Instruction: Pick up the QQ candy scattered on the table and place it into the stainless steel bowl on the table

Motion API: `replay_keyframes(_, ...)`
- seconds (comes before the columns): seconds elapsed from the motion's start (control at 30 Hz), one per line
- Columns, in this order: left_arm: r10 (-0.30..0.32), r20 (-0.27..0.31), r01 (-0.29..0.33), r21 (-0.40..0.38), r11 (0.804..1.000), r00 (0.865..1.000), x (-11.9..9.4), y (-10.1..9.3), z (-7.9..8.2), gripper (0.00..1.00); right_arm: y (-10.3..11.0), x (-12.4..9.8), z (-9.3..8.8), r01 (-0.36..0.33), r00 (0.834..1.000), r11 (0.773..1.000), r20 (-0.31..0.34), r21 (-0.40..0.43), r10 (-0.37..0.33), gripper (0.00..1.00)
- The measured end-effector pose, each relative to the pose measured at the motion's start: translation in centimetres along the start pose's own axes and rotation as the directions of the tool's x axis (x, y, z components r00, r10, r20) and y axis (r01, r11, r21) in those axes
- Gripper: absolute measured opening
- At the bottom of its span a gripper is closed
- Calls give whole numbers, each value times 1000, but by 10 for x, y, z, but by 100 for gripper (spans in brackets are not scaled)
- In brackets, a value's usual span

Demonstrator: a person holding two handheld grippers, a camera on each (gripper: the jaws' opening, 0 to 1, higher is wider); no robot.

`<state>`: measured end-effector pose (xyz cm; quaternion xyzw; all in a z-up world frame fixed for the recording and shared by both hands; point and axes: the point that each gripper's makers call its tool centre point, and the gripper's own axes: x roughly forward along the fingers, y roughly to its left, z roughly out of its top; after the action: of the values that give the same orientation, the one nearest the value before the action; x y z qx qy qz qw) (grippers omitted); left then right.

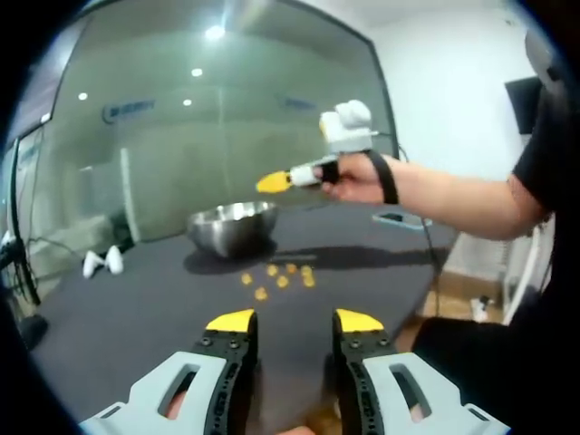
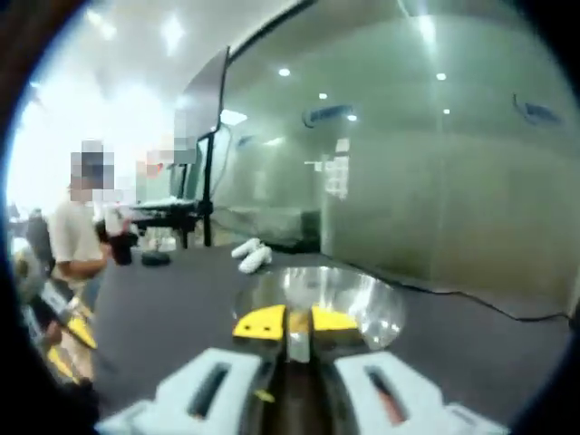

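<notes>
Ahead of open left gripper (image 1: 294, 321), small yellow candies (image 1: 281, 276) lying scattered near shiny bowl (image 1: 232, 227); right gripper (image 2: 296, 323) hovering above bowl, nearly closed, contents unclear.

The left gripper view looks across the counter (image 1: 136, 308) from its near edge. The right gripper view hangs close above the bowl (image 2: 319, 299). Both share that bowl.

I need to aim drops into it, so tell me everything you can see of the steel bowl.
The bowl is round, shiny, mirror-like metal, upright and open on the dark table. Yellow candies lie beside it, apart from it. The right gripper, jaws nearly closed, hovers over its rim, not touching.
</notes>
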<state>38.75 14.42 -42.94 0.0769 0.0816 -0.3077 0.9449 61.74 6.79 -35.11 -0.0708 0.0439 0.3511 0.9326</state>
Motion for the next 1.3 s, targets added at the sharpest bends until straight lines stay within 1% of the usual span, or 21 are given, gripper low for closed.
replay_keyframes(0.13,-1,-2,1,-6,1000,1000,1,1,0,35,4,13,5,-13,1000,1000,-6,0,13,10)
replay_keyframes(0.17,-2,-6,2,-5,1000,1000,1,1,-1,35,6,11,6,-9,1000,1000,-3,-5,8,10)
replay_keyframes(0.2,-4,-10,4,-2,1000,1000,2,1,-1,35,5,13,6,-5,1000,1000,-4,-1,5,10)
replay_keyframes(0.27,-6,-12,6,1,1000,1000,2,1,-1,35,-3,22,8,1,1000,1000,-6,6,-1,10)
replay_keyframes(0.33,-7,-9,7,0,1000,1000,1,2,1,35,-1,20,8,6,1000,1000,-9,-5,-6,10)
replay_keyframes(0.37,-5,-7,5,-1,1000,1000,1,2,1,35,-4,21,6,11,1000,1000,-17,-17,-11,13)
replay_keyframes(0.43,-2,-6,2,-1,1000,1000,0,4,2,35,-6,22,2,7,999,1000,-37,-13,-8,24)
replay_keyframes(0.47,-1,-7,1,-2,1000,1000,0,4,1,35,-5,21,2,3,999,1000,-33,-7,-4,25)
replay_keyframes(0.63,4,-10,-4,-4,1000,1000,0,5,0,35,-4,17,3,-14,1000,1000,-26,-1,14,23)
replay_keyframes(0.77,-4,-5,4,-3,1000,1000,1,2,3,35,0,6,12,-26,1000,1000,8,0,26,21)
replay_keyframes(0.87,-10,-9,10,4,1000,1000,1,0,3,35,-3,7,16,-38,999,999,18,2,37,21)
replay_keyframes(0.97,-10,-11,10,6,1000,1000,2,0,3,35,1,-5,20,-50,998,999,26,8,50,21)
replay_keyframes(1.0,-9,-12,9,6,1000,1000,2,0,3,35,2,-12,24,-57,998,998,35,-10,57,21)
replay_keyframes(1.07,-9,-14,9,11,1000,1000,2,0,5,35,2,-19,23,-63,997,997,37,-41,65,21)
replay_keyframes(1.13,-9,-10,9,12,1000,1000,2,1,6,36,10,-36,24,-81,996,995,36,-55,83,21)
replay_keyframes(1.23,0,-9,0,8,1000,1000,3,5,7,37,16,-54,18,-109,993,992,30,-61,111,21)
replay_keyframes(1.27,-1,-5,1,-4,1000,1000,3,6,7,37,14,-56,15,-118,992,991,24,-65,120,21)
replay_keyframes(1.3,-9,10,10,-33,999,1000,4,5,9,37,17,-61,11,-128,991,989,20,-71,130,21)
